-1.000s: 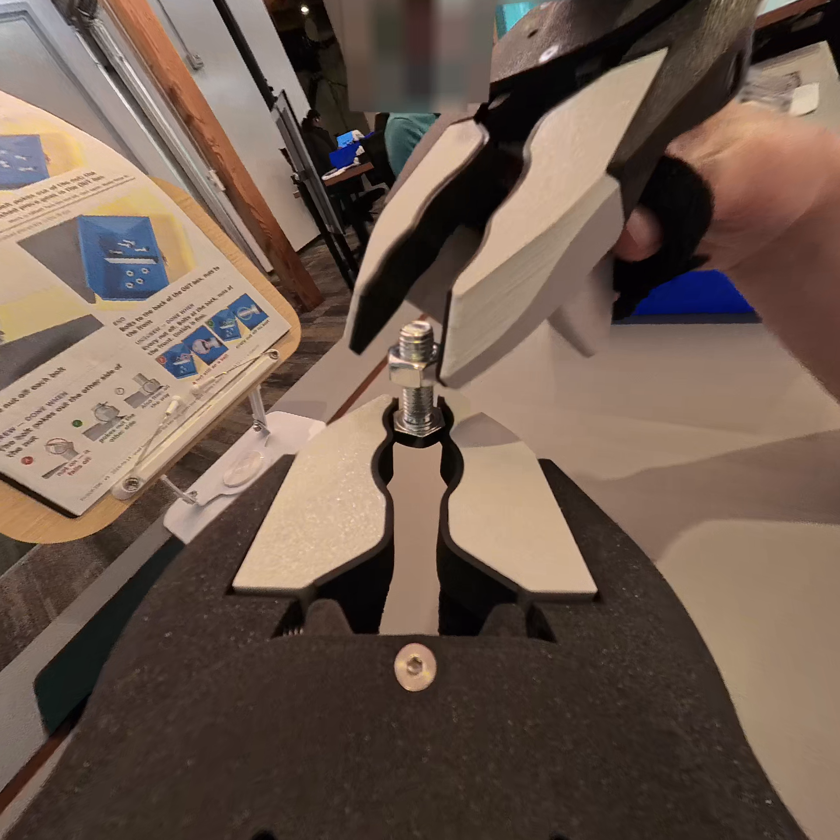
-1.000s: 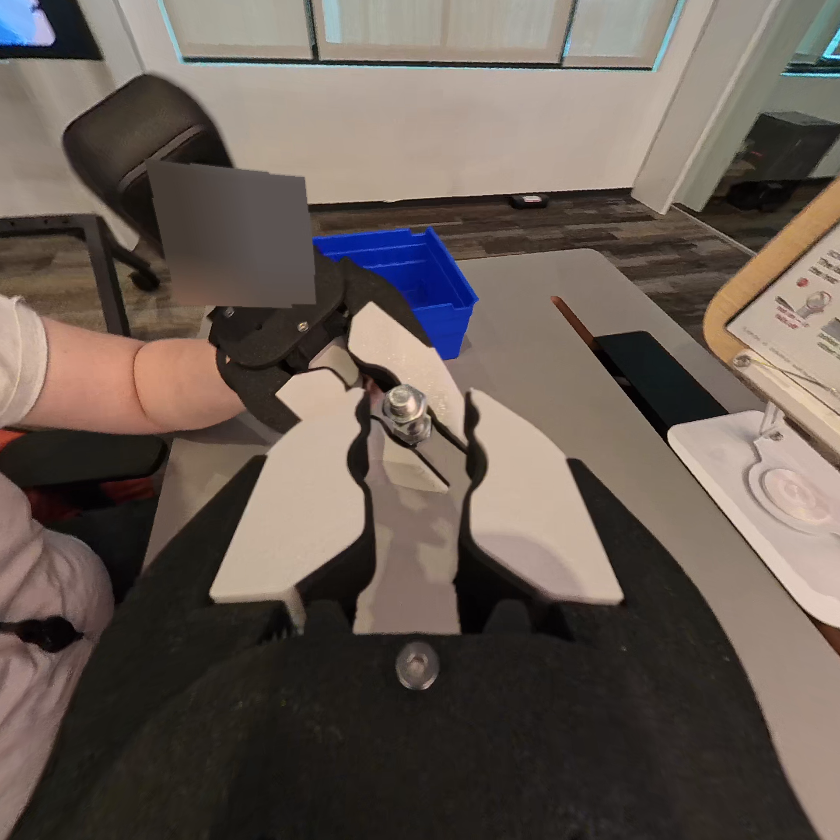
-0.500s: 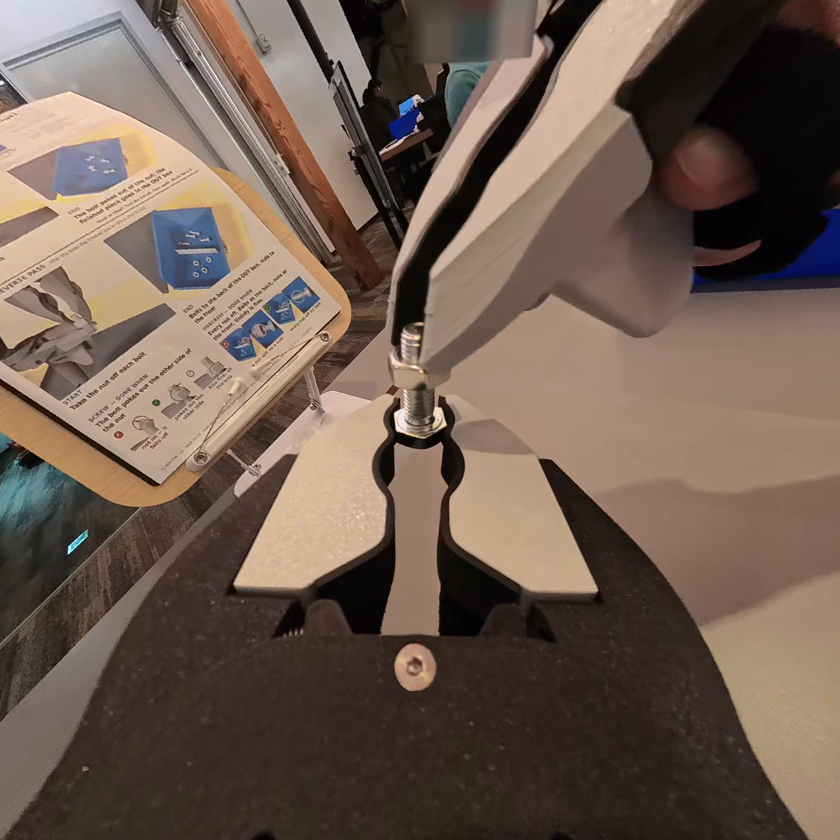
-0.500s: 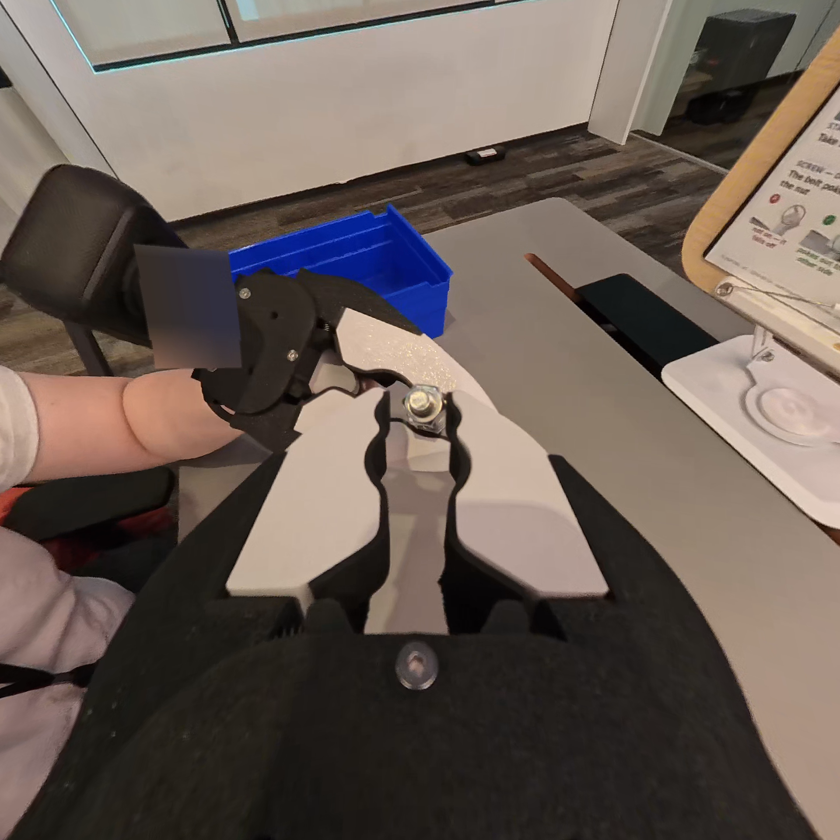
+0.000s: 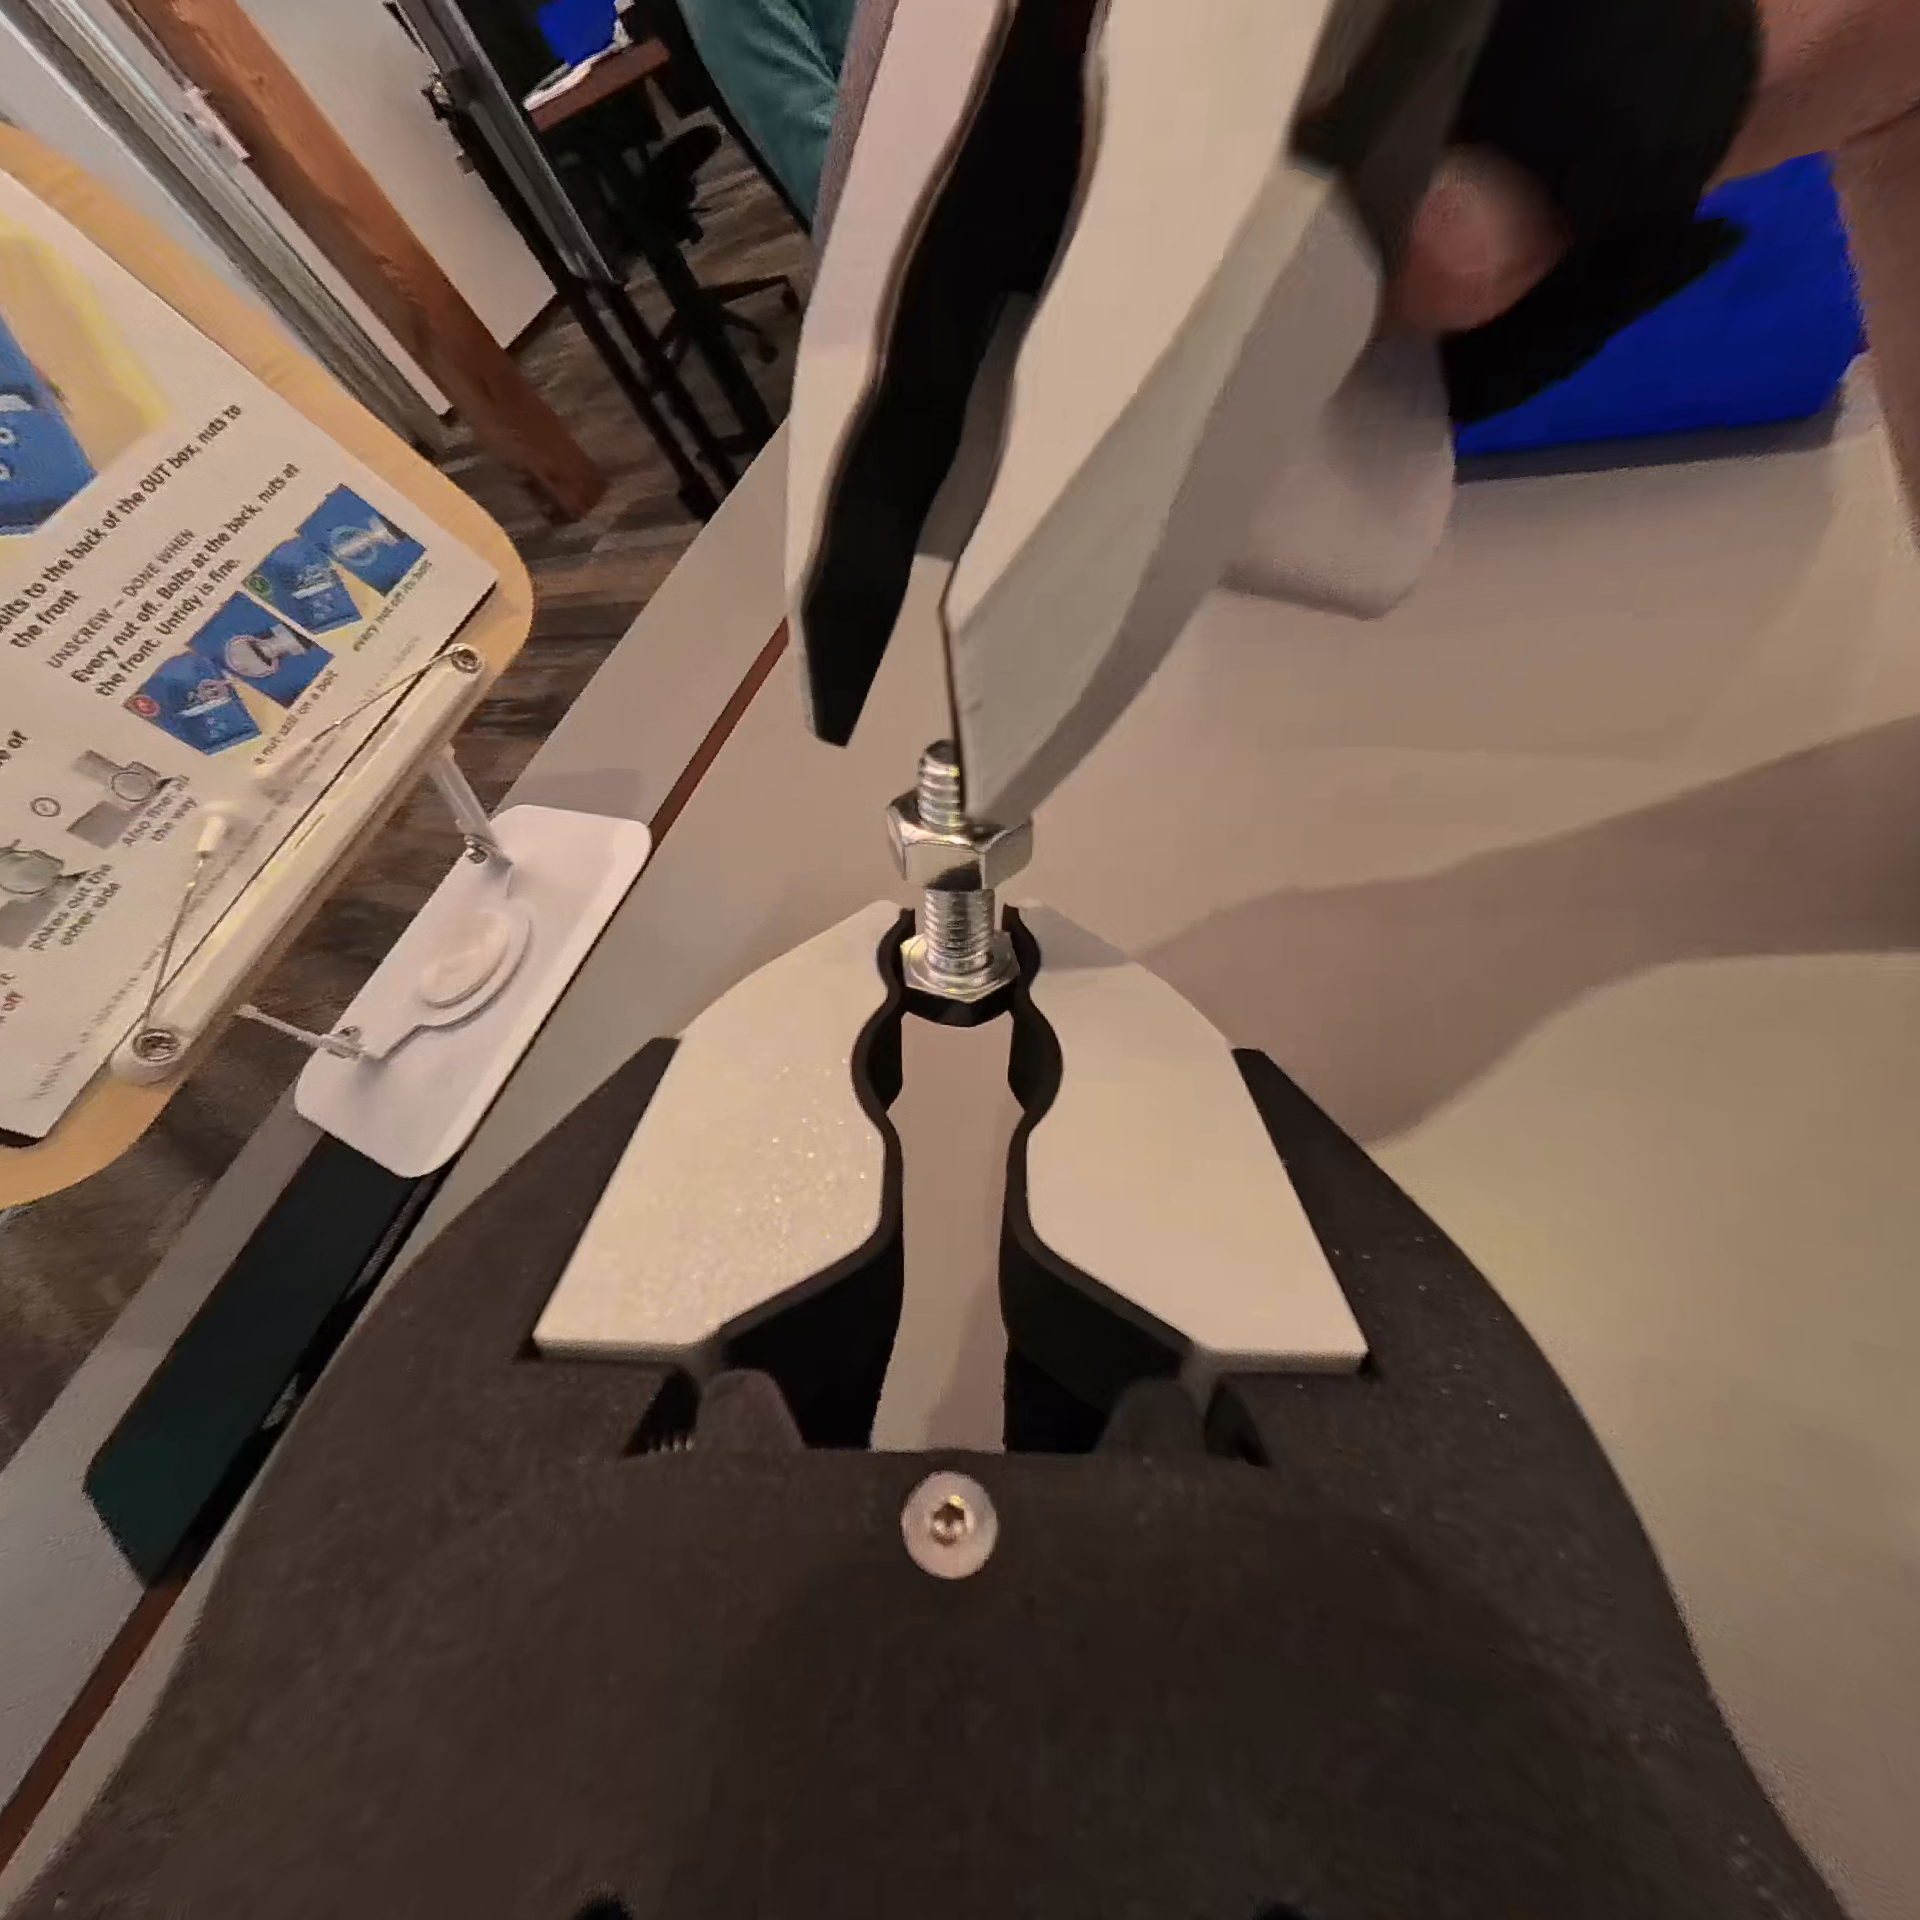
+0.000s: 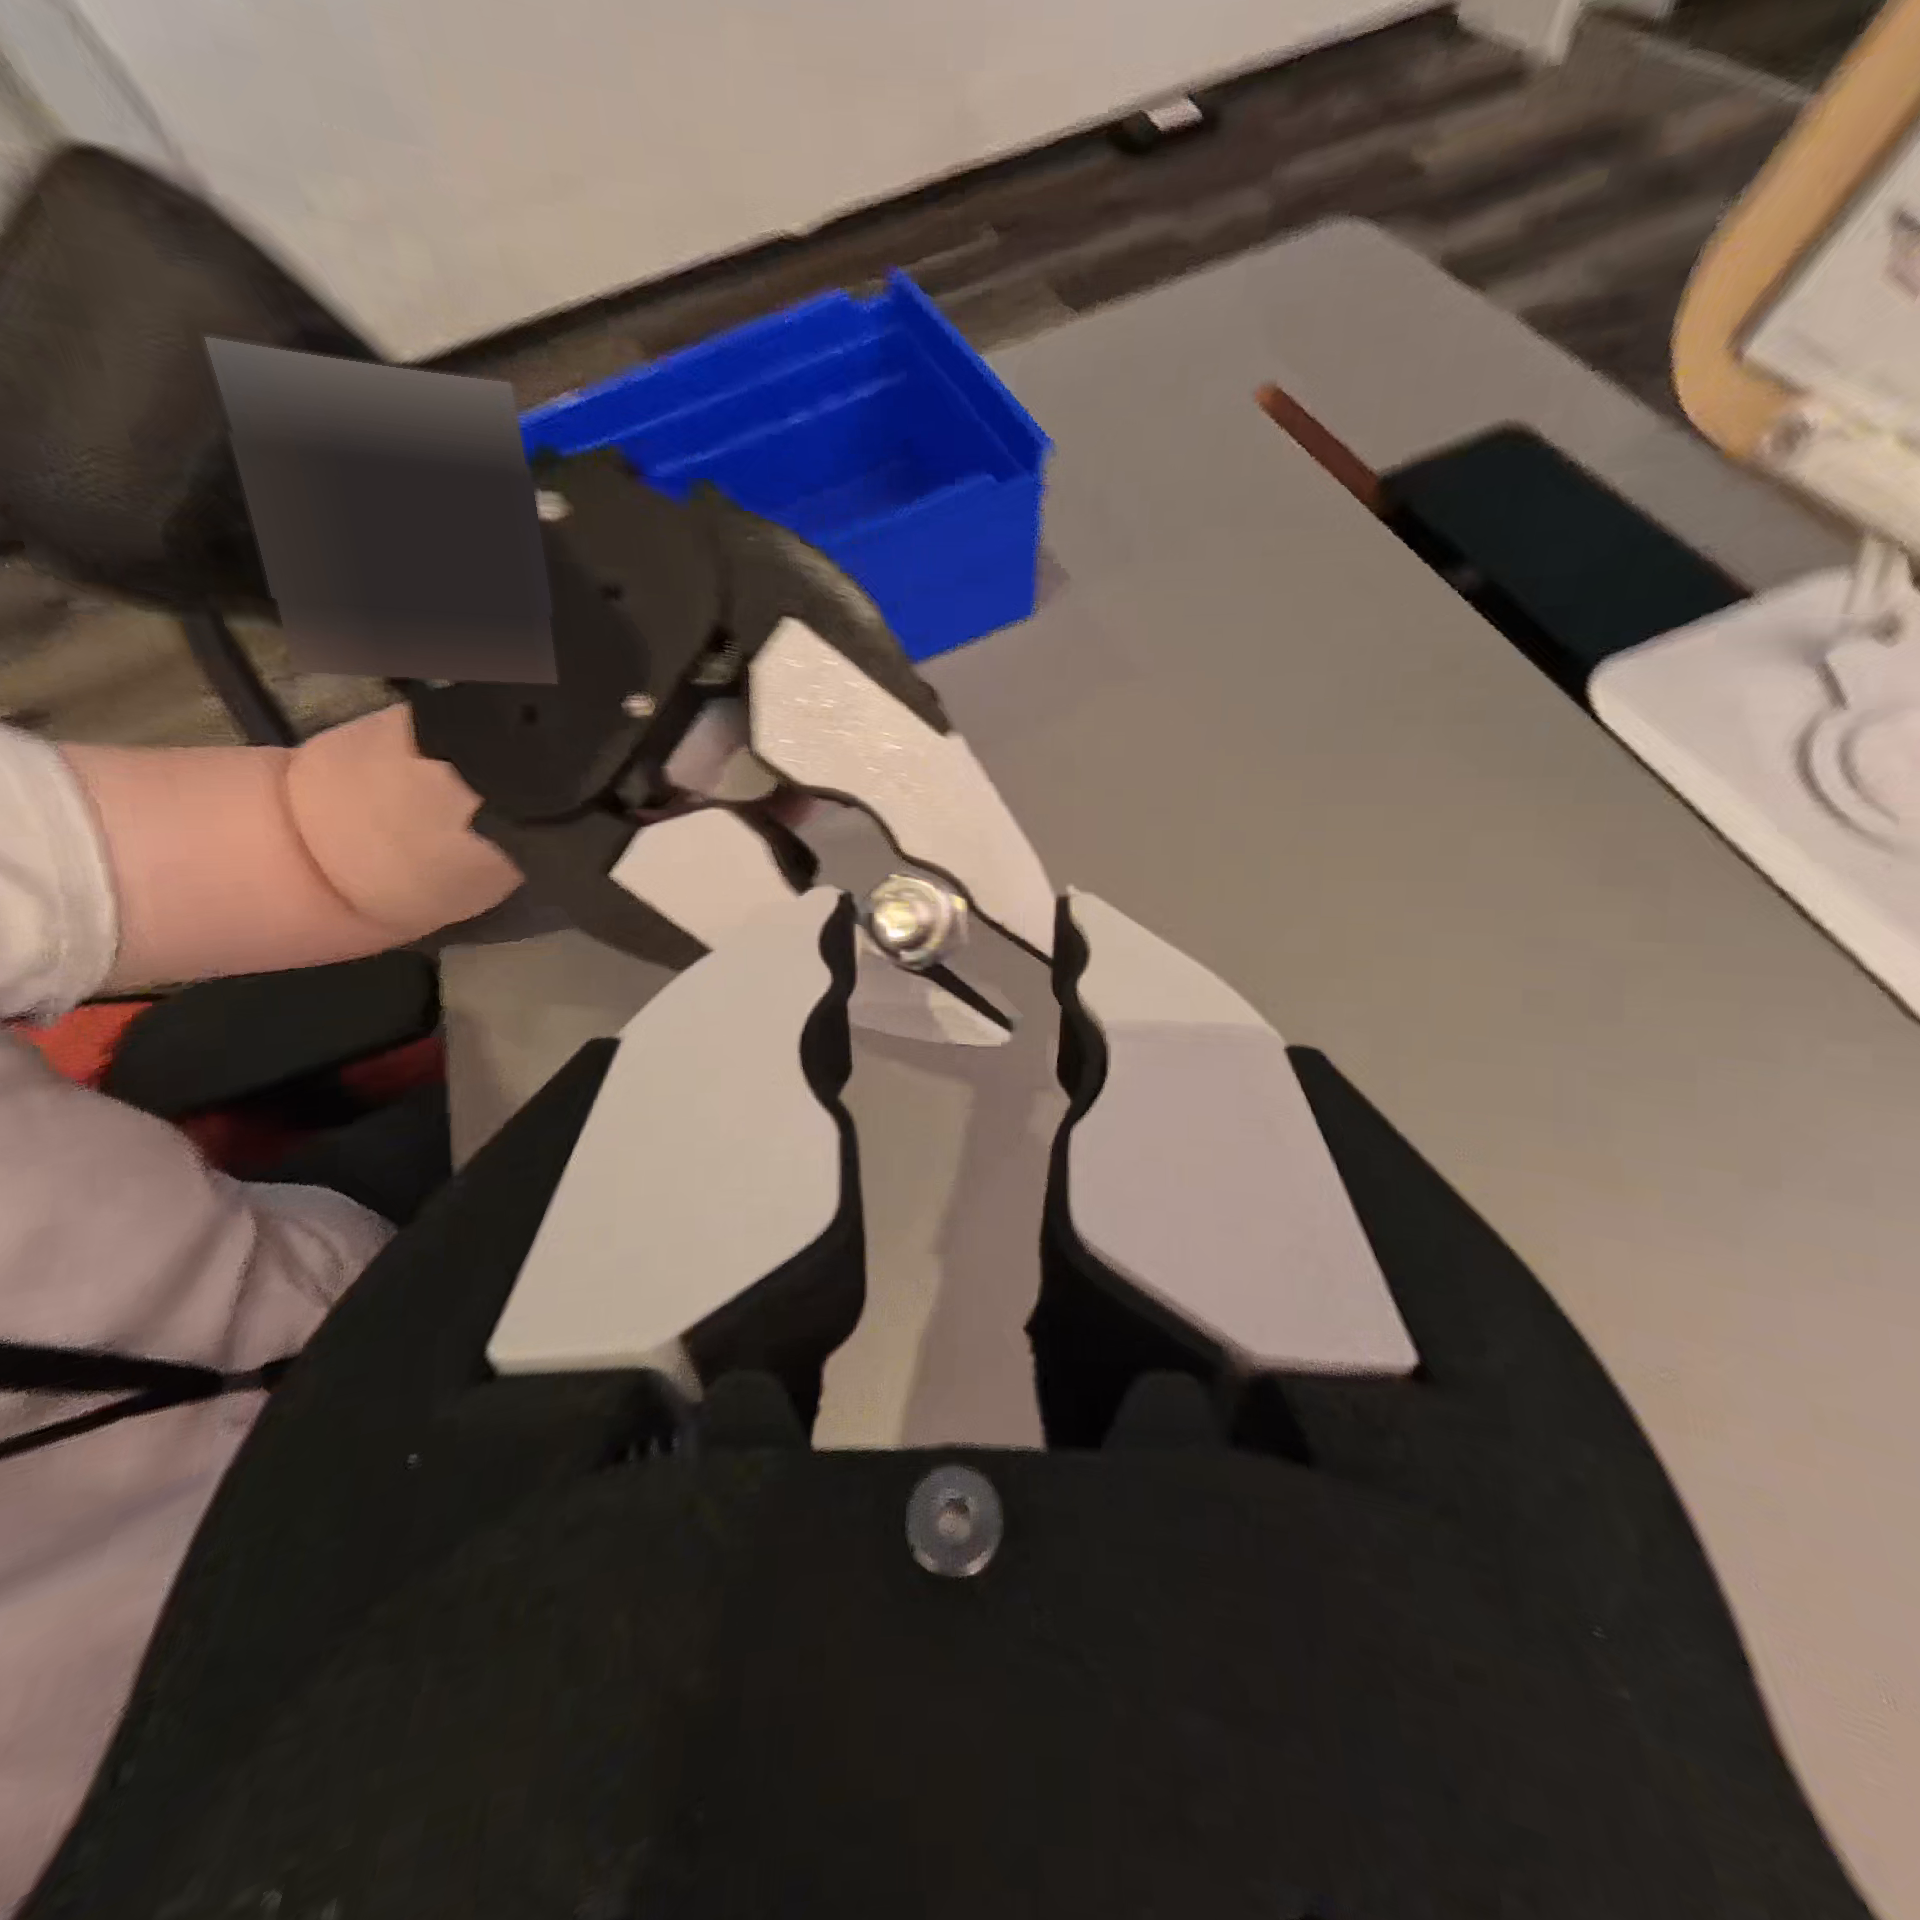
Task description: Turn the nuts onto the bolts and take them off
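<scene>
A silver bolt (image 5: 954, 925) stands upright with its head pinched between my left gripper's (image 5: 954, 940) fingertips, just above the grey table (image 5: 1558, 1351). A hex nut (image 5: 958, 847) sits on the thread near the top, and a short thread end pokes out above it. My right gripper (image 5: 904, 758) comes down from above with its jaws apart, one tip resting at the nut's top. In the right wrist view, my right gripper (image 6: 956, 914) is open around the nut (image 6: 914, 920). The left gripper (image 6: 1013, 971) shows behind it, shut on the bolt.
A blue bin (image 6: 831, 447) stands on the table behind the left gripper. An instruction board (image 5: 208, 727) on a white stand (image 5: 468, 966) is beyond the table's edge. A black office chair (image 6: 83, 312) and the person's arm (image 6: 312, 831) are on the left. The grippers' ends are close to 5 cm from one another.
One second ago my right gripper was open over the nut. Half a second ago it was shut on the nut and turning. Now it has opened. The left gripper still holds the bolt.
</scene>
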`<state>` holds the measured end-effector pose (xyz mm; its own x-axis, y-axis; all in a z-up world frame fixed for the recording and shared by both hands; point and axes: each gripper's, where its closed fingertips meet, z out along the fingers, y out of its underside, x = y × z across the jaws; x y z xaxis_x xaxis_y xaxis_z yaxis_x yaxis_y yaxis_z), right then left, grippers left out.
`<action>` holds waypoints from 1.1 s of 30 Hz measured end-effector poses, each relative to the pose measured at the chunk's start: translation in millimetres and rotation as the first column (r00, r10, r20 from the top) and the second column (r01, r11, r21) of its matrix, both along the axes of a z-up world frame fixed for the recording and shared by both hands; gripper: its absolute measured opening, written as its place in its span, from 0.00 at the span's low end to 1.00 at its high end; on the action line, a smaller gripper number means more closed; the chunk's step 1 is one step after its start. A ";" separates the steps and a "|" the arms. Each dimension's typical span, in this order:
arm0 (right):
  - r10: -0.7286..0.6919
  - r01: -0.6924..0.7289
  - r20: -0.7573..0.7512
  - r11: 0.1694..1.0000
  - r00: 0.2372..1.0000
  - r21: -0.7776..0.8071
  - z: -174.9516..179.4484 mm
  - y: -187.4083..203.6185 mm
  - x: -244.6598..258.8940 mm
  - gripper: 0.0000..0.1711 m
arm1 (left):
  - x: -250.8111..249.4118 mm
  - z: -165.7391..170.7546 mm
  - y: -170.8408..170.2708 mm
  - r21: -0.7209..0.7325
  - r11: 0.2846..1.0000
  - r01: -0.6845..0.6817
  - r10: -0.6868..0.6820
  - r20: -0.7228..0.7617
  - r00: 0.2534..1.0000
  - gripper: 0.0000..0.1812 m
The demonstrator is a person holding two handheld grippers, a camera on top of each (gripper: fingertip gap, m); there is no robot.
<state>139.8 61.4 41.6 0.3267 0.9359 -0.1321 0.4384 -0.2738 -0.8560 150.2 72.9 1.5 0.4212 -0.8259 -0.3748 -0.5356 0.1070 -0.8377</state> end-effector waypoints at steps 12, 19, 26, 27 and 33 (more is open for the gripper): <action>0.015 -0.012 0.132 1.000 0.991 -0.018 -14.8 -11.8 1.2 0.17 | 3.6 -11.1 -2.6 -0.020 1.000 -0.004 0.003 -0.057 0.998 0.09; -0.001 -0.020 0.213 0.995 0.977 0.095 -15.7 5.9 17.9 0.09 | 0.9 -2.7 -5.2 -0.088 0.996 0.026 -0.025 0.021 0.999 0.09; 0.099 -0.095 -0.041 0.991 0.994 0.089 19.1 -7.0 -1.9 0.17 | -5.3 10.4 -0.3 -0.079 0.997 -0.006 0.013 0.082 0.997 0.09; 0.086 -0.080 -0.047 0.991 0.995 0.103 20.4 -5.8 -5.3 0.20 | -4.6 9.9 -0.5 -0.068 0.998 -0.010 0.014 0.072 0.997 0.09; -0.024 0.015 0.074 0.993 0.997 0.121 5.7 14.3 15.7 0.18 | -3.5 13.9 -2.0 -0.054 0.999 -0.007 0.012 0.086 0.996 0.09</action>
<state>155.5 75.7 47.3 0.3496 0.9369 0.0068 0.4981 -0.1797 -0.8483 146.7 70.9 15.4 0.4579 -0.8397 -0.2921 -0.4619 0.0561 -0.8852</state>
